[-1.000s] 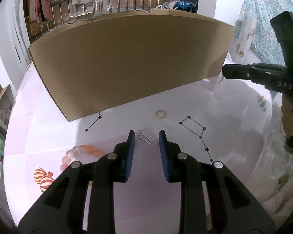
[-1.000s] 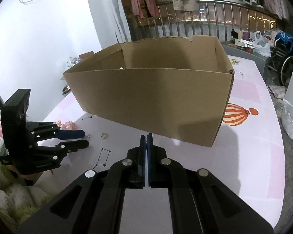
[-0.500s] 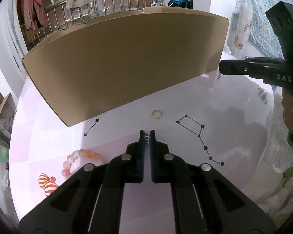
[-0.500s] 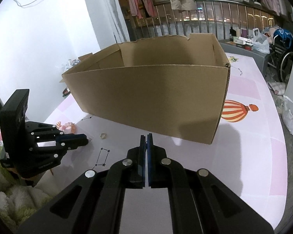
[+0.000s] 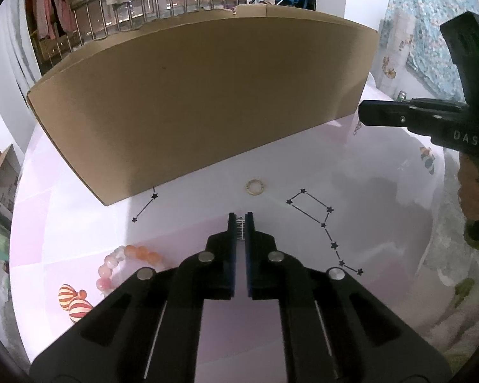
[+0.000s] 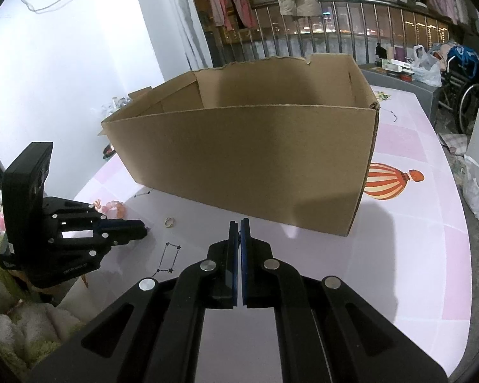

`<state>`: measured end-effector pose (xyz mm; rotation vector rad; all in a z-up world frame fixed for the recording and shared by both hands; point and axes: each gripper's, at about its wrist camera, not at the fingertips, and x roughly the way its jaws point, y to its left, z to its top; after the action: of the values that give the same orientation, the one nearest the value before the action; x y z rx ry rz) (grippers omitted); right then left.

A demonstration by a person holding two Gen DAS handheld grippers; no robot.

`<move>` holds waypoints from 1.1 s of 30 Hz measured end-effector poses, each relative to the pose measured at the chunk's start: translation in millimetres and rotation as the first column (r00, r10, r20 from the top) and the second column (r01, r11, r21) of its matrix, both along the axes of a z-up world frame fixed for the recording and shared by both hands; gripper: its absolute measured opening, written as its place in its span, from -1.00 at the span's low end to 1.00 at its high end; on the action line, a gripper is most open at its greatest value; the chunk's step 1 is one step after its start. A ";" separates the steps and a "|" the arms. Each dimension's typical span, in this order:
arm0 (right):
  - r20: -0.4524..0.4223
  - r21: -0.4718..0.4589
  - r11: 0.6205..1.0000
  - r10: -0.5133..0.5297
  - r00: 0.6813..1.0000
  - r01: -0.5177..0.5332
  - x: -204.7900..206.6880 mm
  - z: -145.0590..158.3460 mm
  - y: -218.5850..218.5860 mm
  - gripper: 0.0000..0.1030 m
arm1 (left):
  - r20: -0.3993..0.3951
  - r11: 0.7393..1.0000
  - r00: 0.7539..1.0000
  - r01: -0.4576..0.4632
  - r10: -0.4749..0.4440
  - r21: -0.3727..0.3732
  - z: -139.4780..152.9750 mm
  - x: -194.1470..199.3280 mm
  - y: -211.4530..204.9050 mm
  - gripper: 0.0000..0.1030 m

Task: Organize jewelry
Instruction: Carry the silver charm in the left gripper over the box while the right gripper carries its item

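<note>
The only writing I am reading clearly is "DAS" in pale letters on the black body of my right gripper [image 5: 365, 113], which is reaching in from three o'clock in the left wrist view; a line of small white print is also showing on the side of my left gripper [image 6: 142, 228] in the right wrist view, but it is too small for me to make out. My left gripper [image 5: 240, 218] is tilting down toward the pink table [image 5: 383, 223], and its blue pads are pinching a small silver clasp piece [image 5: 240, 225] just above the tabletop. My right gripper [image 6: 239, 225] is angling down less steeply, hanging over the table with its jaws clenched together; something dark and tiny is showing at the tips, and I cannot tell what it is. My hand [image 5: 474, 198] is wrapping the right tool's handle at three o'clock. From the held clasp, a small gold ring [image 5: 254, 187] is lying on the table at twelve o'clock, near the front wall of the open cardboard box [image 5: 207, 105]. A pink and orange bead bracelet [image 5: 124, 260] is resting at eight o'clock, partly hidden behind my left tool. A printed constellation [image 5: 322, 223] is sitting at three o'clock and a striped balloon print [image 6: 389, 180] is lying beside the box corner.
</note>
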<state>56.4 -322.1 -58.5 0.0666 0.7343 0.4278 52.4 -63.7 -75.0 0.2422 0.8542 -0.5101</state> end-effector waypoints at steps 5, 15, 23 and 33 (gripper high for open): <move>0.004 0.002 1.000 0.006 1.000 -0.006 -0.9 1.3 1.6 -0.97 | 0.011 1.000 1.000 -0.001 0.001 0.000 -0.1 -3.3 -0.5 -0.93; 0.045 -0.012 1.000 0.016 0.999 -0.015 -6.1 18.6 4.7 -0.97 | 0.069 0.999 0.997 -0.018 0.020 -0.033 20.5 -13.0 4.3 -0.93; 0.140 0.004 1.000 0.024 0.990 -0.025 -12.3 57.1 6.9 -0.97 | 0.201 0.997 0.980 0.006 0.009 -0.073 77.5 -26.3 9.3 -0.93; 0.229 0.075 0.996 0.036 0.973 -0.054 25.0 114.6 1.6 -0.97 | 0.283 0.991 0.959 0.043 -0.006 -0.125 140.6 18.8 5.5 -0.93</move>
<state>81.3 -320.4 56.0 0.0757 0.4936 0.4997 71.1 -58.3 65.5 0.2006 0.5380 -0.5379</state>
